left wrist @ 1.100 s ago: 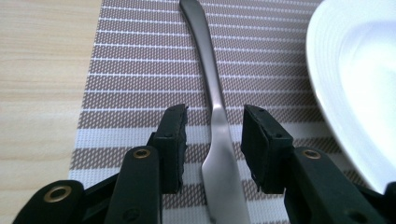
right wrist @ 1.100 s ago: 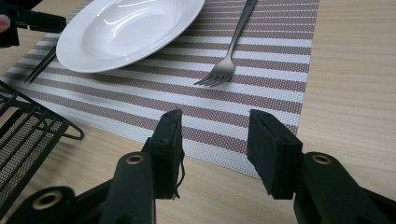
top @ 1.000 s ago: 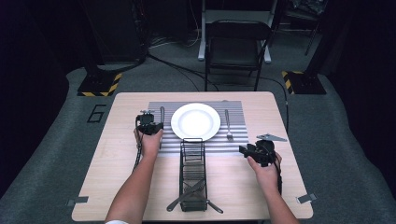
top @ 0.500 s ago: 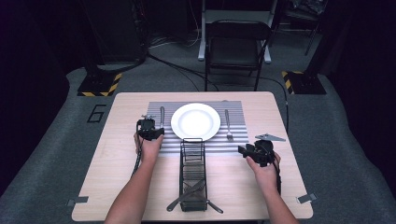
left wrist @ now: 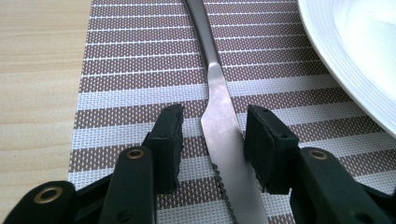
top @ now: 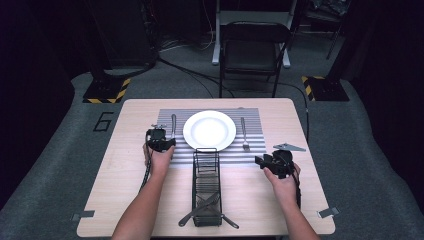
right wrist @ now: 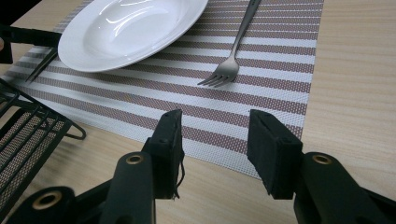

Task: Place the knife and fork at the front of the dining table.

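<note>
My left tool [left wrist: 212, 140] hangs low over the knife [left wrist: 219, 116], which lies on the striped placemat [left wrist: 130, 70] left of the plate [left wrist: 355, 51]; the jaws straddle the blade, spread and not touching. My right tool [right wrist: 215, 140] waits apart, jaws spread, holding nothing. I judge I'm placing the knife; next, lift away cleanly.

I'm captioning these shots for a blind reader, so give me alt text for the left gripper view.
A table knife lies on a brown-and-white striped placemat, its serrated blade between the two black fingers of the left claw, which stands open around it with a gap on each side. A white plate rim curves in at the right, and bare wooden table shows at the left.
</note>
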